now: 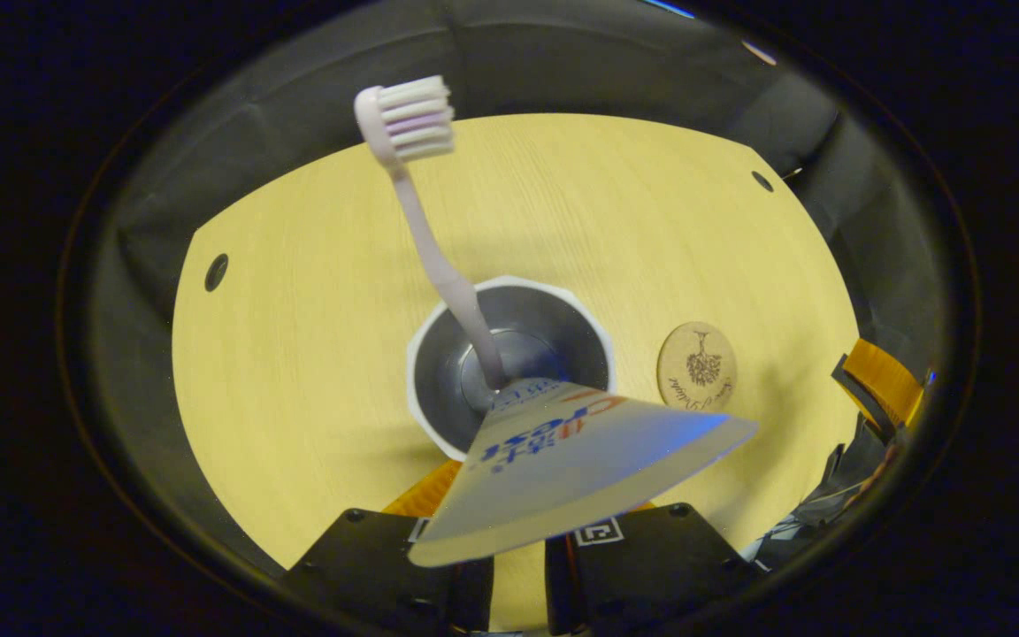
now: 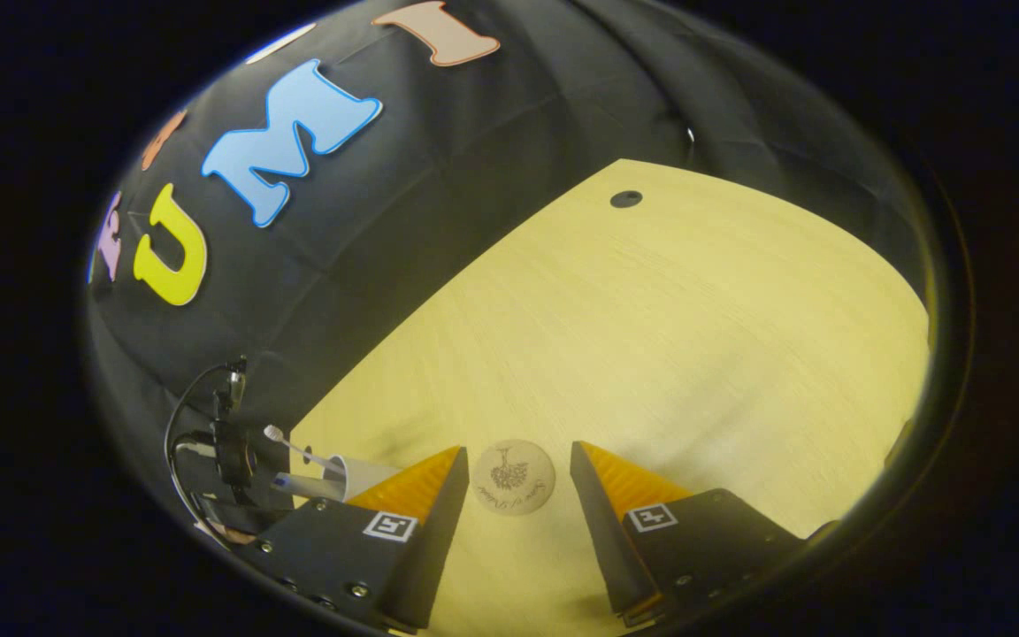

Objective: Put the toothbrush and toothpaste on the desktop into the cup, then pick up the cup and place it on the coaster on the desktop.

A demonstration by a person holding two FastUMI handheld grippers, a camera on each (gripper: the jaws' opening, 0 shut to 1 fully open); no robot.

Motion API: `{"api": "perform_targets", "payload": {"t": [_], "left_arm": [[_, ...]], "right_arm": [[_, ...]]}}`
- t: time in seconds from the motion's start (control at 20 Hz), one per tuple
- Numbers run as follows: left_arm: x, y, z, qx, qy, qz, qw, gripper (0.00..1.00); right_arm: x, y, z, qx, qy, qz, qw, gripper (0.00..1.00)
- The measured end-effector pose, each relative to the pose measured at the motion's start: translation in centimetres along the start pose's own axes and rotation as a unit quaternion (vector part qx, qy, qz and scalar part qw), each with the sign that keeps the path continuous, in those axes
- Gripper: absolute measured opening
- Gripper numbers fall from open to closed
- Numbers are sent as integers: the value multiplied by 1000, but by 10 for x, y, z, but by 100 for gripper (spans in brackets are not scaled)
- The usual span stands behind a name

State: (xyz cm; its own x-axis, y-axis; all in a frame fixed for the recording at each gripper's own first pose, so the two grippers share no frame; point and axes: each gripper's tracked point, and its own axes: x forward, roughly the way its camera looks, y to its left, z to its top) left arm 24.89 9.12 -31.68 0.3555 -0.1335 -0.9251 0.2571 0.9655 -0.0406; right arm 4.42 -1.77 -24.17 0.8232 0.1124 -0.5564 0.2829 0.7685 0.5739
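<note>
Left gripper: jaws are sitting close together around the crimped tail of the paste. The tube's flat end is covering the tips, so I can't tell whether both fingers are actually pressing on it. The tube's cap end is already dipping into the cup, leaning on the near rim. The brush is standing in the cup too, handle down, head tilting out toward the table's far-left side.

Right gripper: jaws are standing wide open, holding nothing, hovering over the coaster, which is showing in the gap between the fingers. The coaster is lying flat on the table, just right of the cup, apart from it.

Handling, my read: the tube is soft and light, and it'll likely flop against the rim once let go. The cup looks like thin rigid plastic, light, smooth-walled and likely slippery, and top-heavy with both items leaning out. Best to pinch one wall at the rim on the side clear of brush and tube, squeezing gently, keeping it upright during the short move right.
</note>
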Motion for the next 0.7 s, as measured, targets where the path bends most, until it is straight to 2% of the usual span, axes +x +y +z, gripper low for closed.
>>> {"api": "perform_targets", "payload": {"t": [0.25,0.7], "left_arm": [[-11,-31,15,53,-20,1,998,39],[-6,-113,20,93,-20,-52,994,37]], "right_arm": [[-3,-10,4,6,-4,-3,1000,71],[-19,-44,16,32,-25,-22,999,71]]}}
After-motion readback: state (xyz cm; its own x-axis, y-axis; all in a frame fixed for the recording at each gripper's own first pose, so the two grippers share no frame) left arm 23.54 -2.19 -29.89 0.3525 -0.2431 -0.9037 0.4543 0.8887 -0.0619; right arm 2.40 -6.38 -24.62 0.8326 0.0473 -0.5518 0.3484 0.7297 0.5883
